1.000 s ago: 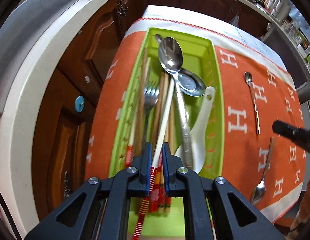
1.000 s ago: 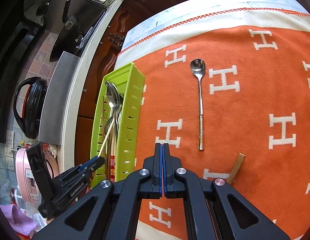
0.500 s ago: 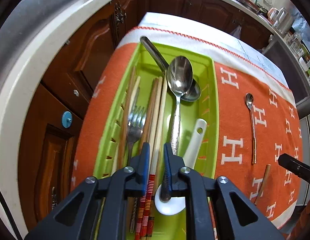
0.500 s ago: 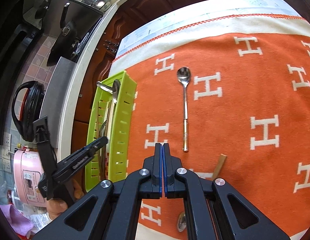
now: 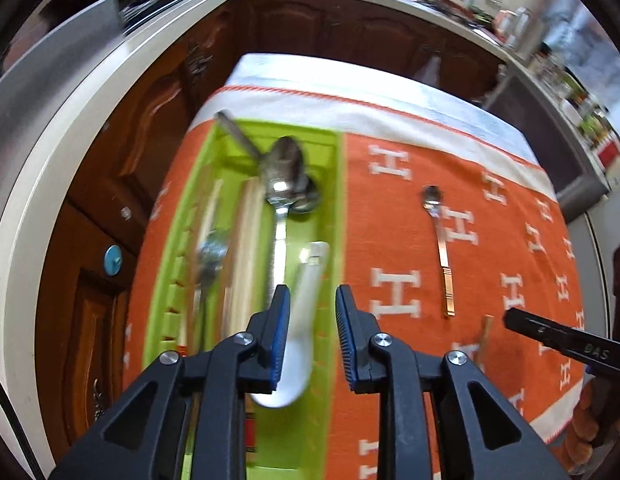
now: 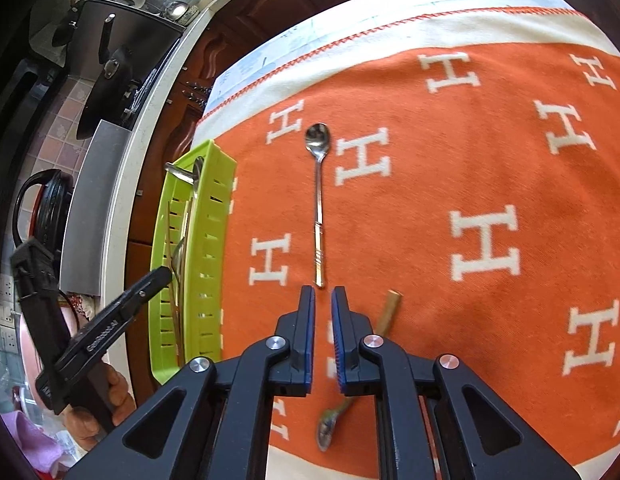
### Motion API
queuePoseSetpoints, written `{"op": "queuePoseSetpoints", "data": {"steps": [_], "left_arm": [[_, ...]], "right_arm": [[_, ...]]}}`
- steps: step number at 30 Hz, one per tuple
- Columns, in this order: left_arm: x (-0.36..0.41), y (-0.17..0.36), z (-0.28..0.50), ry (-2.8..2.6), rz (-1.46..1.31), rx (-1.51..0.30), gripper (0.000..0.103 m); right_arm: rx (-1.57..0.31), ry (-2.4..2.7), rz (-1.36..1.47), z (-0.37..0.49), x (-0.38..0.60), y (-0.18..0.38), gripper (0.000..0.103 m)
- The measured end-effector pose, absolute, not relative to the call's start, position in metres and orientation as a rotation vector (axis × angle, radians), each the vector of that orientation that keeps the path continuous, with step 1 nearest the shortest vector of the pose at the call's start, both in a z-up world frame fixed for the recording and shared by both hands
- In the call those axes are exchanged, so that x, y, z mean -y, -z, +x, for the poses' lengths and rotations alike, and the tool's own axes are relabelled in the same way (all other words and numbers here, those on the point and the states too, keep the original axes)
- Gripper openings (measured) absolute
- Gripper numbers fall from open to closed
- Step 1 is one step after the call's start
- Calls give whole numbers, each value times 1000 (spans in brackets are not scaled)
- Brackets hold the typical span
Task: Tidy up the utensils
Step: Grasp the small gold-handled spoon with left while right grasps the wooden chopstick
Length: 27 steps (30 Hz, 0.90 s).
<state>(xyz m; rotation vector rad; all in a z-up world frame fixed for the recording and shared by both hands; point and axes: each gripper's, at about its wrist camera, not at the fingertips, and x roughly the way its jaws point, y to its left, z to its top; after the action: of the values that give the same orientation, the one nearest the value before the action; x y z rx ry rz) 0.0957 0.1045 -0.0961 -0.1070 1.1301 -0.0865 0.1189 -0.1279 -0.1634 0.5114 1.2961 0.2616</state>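
A lime green utensil tray point(image 5: 338, 184) point(image 6: 214, 216) lies on the orange cloth and holds chopsticks point(image 5: 242, 248), a fork point(image 5: 208, 256), metal spoons point(image 5: 282, 176) and a white ceramic spoon point(image 5: 306, 320). My left gripper point(image 5: 312, 332) is open and empty above the tray's near end. A slim metal spoon point(image 5: 440, 240) point(image 6: 319, 200) lies on the cloth right of the tray. A wooden-handled spoon point(image 6: 342, 408) point(image 5: 486, 332) lies nearer. My right gripper point(image 6: 323, 336) is slightly open and empty, just short of the slim spoon's handle end.
The orange cloth point(image 6: 470, 160) with white H marks covers the table. A white counter edge point(image 5: 70, 128) and wooden cabinets point(image 5: 150, 112) run to the left. Pans point(image 6: 106, 80) and a kettle point(image 6: 38, 208) stand on the far counter.
My left gripper let go of the chopstick, opened wide and drew back over the tray. My right gripper opened a little and moved toward the slim spoon's handle.
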Motion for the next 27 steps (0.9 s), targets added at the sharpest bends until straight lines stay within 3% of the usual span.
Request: {"op": "queuePoseSetpoints", "data": {"steps": [3, 7, 18, 23, 27], "left_arm": [[-85, 87, 90, 127, -84, -1099, 41], [-57, 85, 83, 156, -3, -1056, 50], [-29, 98, 80, 218, 70, -1085, 51], [-34, 99, 93, 202, 21, -1098, 51], [-26, 105, 103, 218, 25, -1123, 51]], "right_arm": [[-1302, -244, 513, 107, 136, 165, 18], [-1328, -231, 505, 93, 139, 173, 20], [-1346, -167, 332, 79, 98, 198, 23], [-1272, -129, 121, 70, 65, 196, 25], [-1252, -117, 57, 66, 62, 196, 11]]}}
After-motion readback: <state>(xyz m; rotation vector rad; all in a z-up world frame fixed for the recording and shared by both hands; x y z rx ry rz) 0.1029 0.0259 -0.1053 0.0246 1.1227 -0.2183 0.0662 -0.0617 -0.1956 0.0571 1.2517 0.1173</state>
